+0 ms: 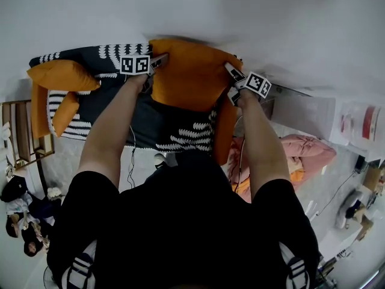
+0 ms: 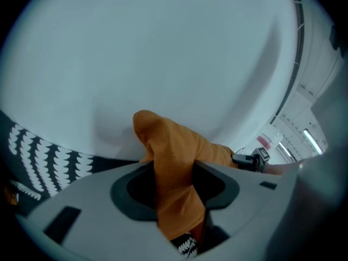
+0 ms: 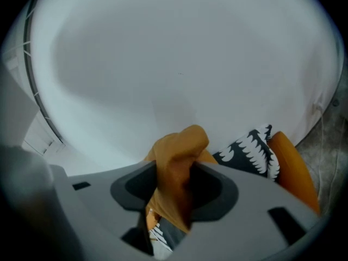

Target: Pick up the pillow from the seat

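Note:
An orange pillow point(image 1: 191, 76) stands against the back of a dark seat with a white leaf pattern point(image 1: 150, 122), near the white wall. My left gripper point(image 1: 161, 59) is shut on the pillow's upper left corner point(image 2: 171, 167), whose orange cloth is bunched between the jaws. My right gripper point(image 1: 231, 72) is shut on the upper right corner point(image 3: 176, 173), pinched the same way. From the left gripper view the right gripper point(image 2: 251, 160) shows across the pillow's top edge.
A second orange pillow point(image 1: 62, 76) lies at the seat's left end, with an orange armrest point(image 1: 40, 110) beside it. A wooden side table point(image 1: 18, 134) stands further left. To the right lie a pink cushion point(image 1: 307, 149) and white boxes point(image 1: 355, 122). The wall is close behind.

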`<action>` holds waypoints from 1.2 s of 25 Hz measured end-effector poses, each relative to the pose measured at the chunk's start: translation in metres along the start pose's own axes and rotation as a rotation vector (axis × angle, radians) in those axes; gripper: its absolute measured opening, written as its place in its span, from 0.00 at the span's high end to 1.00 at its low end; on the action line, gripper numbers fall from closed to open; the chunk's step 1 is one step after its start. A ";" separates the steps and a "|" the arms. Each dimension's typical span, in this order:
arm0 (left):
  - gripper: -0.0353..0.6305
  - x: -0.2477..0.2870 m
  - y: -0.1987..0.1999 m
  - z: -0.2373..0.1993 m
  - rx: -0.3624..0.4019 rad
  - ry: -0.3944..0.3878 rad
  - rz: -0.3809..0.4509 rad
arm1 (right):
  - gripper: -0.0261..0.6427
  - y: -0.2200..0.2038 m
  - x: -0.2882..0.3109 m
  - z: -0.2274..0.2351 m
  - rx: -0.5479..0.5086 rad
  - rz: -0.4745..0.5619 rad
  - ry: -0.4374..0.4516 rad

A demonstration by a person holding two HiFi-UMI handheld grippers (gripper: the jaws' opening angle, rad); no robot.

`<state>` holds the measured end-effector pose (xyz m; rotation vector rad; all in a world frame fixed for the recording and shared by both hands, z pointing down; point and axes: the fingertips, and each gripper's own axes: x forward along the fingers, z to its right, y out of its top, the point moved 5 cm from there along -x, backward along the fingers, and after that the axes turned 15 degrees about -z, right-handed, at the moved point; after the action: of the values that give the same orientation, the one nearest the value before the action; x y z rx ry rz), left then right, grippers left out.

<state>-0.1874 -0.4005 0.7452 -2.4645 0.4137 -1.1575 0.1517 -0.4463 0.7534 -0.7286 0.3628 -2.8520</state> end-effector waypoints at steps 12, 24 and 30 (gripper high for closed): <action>0.68 -0.039 0.007 0.032 0.037 -0.031 0.037 | 0.74 -0.001 -0.028 -0.048 -0.053 0.054 0.023; 0.68 -0.084 0.011 0.069 0.098 -0.046 0.080 | 0.75 -0.007 -0.061 -0.103 -0.110 0.104 0.043; 0.68 -0.108 -0.001 0.090 0.113 -0.060 0.103 | 0.75 -0.020 -0.081 -0.127 -0.143 0.122 0.059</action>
<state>-0.1832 -0.3352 0.6209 -2.3453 0.4398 -1.0339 0.1570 -0.3845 0.6147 -0.6241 0.6034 -2.7583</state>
